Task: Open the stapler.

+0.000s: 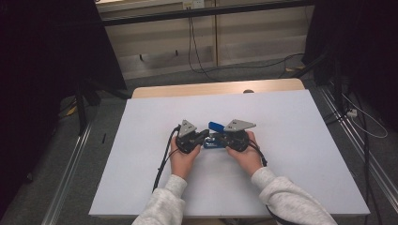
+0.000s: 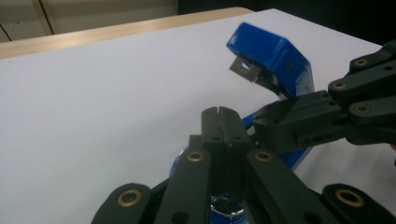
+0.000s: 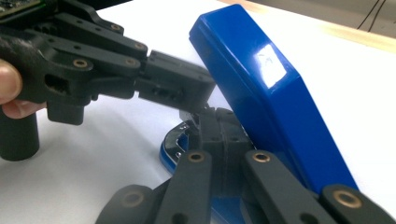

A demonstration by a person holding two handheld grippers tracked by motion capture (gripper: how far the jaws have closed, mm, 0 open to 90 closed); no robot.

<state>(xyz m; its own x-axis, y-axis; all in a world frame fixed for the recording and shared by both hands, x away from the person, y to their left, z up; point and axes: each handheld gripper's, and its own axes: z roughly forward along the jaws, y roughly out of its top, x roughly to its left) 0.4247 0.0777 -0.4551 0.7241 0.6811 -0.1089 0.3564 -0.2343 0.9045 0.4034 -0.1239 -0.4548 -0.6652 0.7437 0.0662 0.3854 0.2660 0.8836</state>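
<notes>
One blue stapler [image 1: 215, 135] is sitting near the middle of one white sheet [image 1: 291, 140] that is covering most of one wooden table [image 1: 187, 89]. The stapler's blue top arm [image 3: 261, 88] is standing swung up, hinged open away from its base [image 3: 169, 150], which is lying on the sheet.

Two grippers are meeting at the stapler, each one held in one hand. The left gripper [image 1: 202, 137] is coming in from the left in the high view, and the right gripper [image 1: 220, 138] is coming in from the right. Each is carrying one grey three-cornered plate on top, and one black cable is trailing from each toward the person's side of the table.

In the left gripper view, the left gripper's [image 2: 223, 122] two black jaws are pressing together with no gap between them; the tips are standing over the stapler's base, and whether anything thin is pinched between them cannot be told. The right gripper [image 2: 280, 122] is reaching in from the right, just under the raised top arm.

In the right gripper view, the right gripper's [image 3: 219, 122] two jaws are likewise pressing together, with the tips lying against the inner side of the raised arm. The left gripper [image 3: 198, 95] is reaching in from the left, with its tip directly above the right gripper's tips.

Two light grey sleeves are entering from the bottom edge of the high view.
</notes>
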